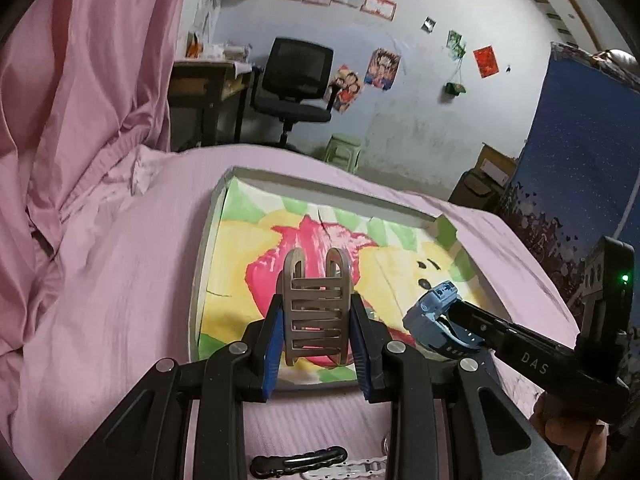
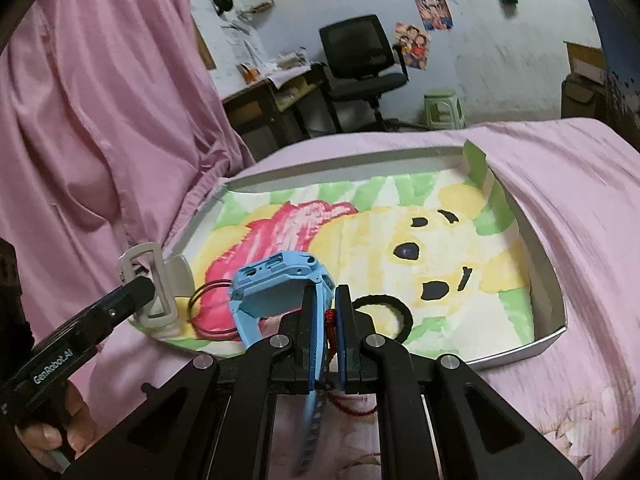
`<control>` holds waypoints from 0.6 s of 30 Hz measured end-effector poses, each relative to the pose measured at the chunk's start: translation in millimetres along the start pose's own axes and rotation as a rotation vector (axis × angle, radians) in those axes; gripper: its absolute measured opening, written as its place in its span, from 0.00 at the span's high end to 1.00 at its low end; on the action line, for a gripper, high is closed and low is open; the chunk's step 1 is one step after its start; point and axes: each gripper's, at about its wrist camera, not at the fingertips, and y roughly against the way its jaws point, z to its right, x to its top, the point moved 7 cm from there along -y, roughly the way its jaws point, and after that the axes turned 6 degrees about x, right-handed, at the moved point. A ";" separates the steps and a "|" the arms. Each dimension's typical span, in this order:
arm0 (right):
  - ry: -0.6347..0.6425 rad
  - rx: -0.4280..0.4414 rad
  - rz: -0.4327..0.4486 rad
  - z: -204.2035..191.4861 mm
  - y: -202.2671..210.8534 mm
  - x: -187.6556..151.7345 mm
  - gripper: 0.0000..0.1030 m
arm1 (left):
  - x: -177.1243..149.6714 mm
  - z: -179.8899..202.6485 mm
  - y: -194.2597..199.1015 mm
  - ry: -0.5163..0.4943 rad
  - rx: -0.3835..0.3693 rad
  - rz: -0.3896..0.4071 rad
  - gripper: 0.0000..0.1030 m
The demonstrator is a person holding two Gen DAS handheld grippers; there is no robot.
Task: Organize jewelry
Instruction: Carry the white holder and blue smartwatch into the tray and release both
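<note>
Bed [image 1: 120,280], pink sheet, fills the lower part of both views; a pink curtain hangs at its far left. It serves as the work surface.

Shallow box tray [image 2: 556,336], grey rim, lies flat on the bed with a painted cartoon picture lining its bottom. Judged to be the collecting place for the jewelry, since both grippers converge over its near edge.

Left gripper [image 1: 318,312]: fingers clamped on a grey hair claw [image 1: 316,304], pads pressing its 2 sides, the claw's prongs pointing away from the camera. Held by its flanks so it can be set down without tipping, I would guess. It hangs over the tray's near-left corner.

Right gripper [image 2: 326,320]: fingers nearly together, pinching the strap of a blue watch [image 2: 280,284]. The watch body juts out to the left of the fingers, the strap's free end trailing down toward the camera. Gripping the thin strap, not the bulky case, likely explains the narrow gap. A red cord [image 2: 352,404] shows between and under the fingers; whether it is gripped too, cannot tell.

Already in the tray: a black hair tie [image 2: 404,316] and thin dark ring bangles [image 2: 212,312].

Left on the bed near the person: a black hair clip [image 1: 298,462] and a white link chain [image 1: 360,470].
</note>
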 end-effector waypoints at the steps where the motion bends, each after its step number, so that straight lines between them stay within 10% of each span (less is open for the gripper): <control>1: -0.002 -0.001 -0.007 -0.1 -2.0 -0.2 0.93 | -0.9 -1.1 -2.2 0.003 0.005 -0.009 0.72; 15: 0.068 -0.021 -0.071 -7.2 -12.0 2.8 0.91 | -10.0 -14.1 -12.5 0.048 0.009 -0.065 0.71; 18: 0.063 -0.008 -0.054 -6.2 -8.2 1.7 0.89 | -11.7 -13.6 -8.4 0.049 -0.004 -0.049 0.55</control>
